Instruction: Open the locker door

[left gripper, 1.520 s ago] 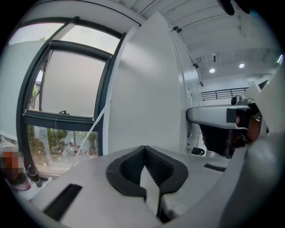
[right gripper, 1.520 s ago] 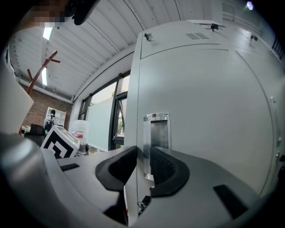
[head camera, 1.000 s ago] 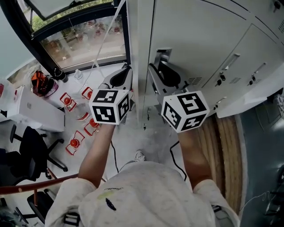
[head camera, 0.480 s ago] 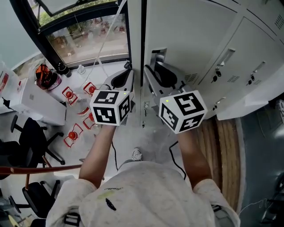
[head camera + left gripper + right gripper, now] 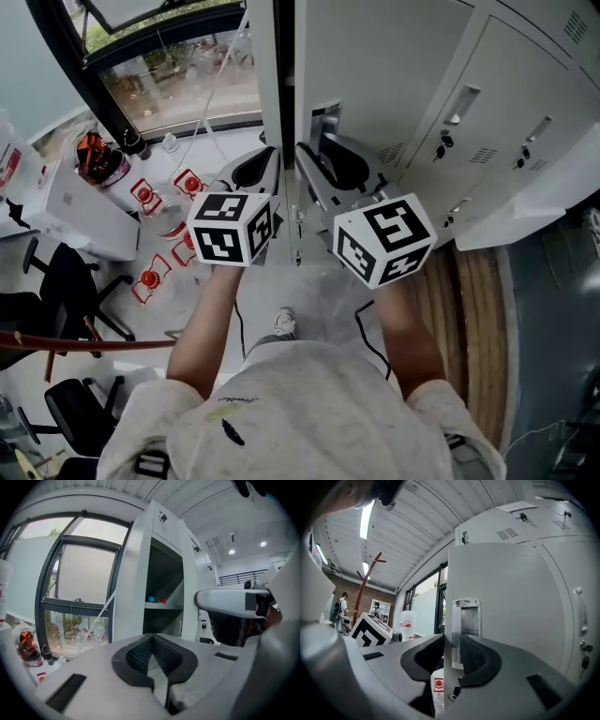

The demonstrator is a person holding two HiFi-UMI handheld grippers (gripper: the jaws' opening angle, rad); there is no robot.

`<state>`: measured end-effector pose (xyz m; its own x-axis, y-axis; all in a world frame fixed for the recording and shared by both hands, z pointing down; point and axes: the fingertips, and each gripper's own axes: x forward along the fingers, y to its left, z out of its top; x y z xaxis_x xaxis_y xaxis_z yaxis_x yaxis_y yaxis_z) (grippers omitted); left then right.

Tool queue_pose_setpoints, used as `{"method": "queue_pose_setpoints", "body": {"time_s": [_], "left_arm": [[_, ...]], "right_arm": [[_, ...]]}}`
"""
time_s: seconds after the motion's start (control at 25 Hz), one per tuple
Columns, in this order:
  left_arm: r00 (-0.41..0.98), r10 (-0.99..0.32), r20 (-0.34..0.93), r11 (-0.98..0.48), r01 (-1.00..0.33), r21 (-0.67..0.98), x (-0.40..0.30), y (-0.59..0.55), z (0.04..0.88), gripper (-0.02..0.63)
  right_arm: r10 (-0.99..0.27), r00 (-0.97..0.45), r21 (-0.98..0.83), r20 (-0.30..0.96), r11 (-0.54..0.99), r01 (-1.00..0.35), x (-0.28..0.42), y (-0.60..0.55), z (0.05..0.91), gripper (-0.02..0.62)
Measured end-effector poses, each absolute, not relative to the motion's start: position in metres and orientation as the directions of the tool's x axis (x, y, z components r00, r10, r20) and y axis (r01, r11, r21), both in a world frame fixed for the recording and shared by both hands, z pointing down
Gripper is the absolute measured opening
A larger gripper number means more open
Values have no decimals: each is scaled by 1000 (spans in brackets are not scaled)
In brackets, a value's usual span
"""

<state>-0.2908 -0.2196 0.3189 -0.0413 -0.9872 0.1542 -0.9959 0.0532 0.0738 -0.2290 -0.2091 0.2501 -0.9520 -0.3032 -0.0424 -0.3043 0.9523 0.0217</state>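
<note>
my right tongs (image 5: 449, 654) are clamped on the free edge of the locker door (image 5: 511, 597), one pad behind it and one at its metal handle recess (image 5: 465, 620). the door stands ajar, showing a shelf (image 5: 161, 605) inside. my left tongs (image 5: 152, 644) are pressed together, empty, just beside the door.

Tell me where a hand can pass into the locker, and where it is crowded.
Free: the opening between the locker's side wall and the locker door, above and below the shelf. Crowded: the door's edge, where the jaws of the right gripper clamp it.
</note>
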Motion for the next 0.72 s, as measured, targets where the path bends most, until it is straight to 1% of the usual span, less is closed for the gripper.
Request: {"method": "queue_pose_setpoints", "body": {"time_s": [0.32, 0.72], "left_arm": [[-13, -989, 145, 22, -998, 59, -258, -211, 315, 5], [15, -987, 163, -4, -998, 67, -224, -200, 320, 5]], "right_arm": [[-295, -954, 23, -57, 955, -297, -197, -194, 250, 100], [-287, -954, 15, -85, 957, -289, -157, -184, 250, 106]]}}
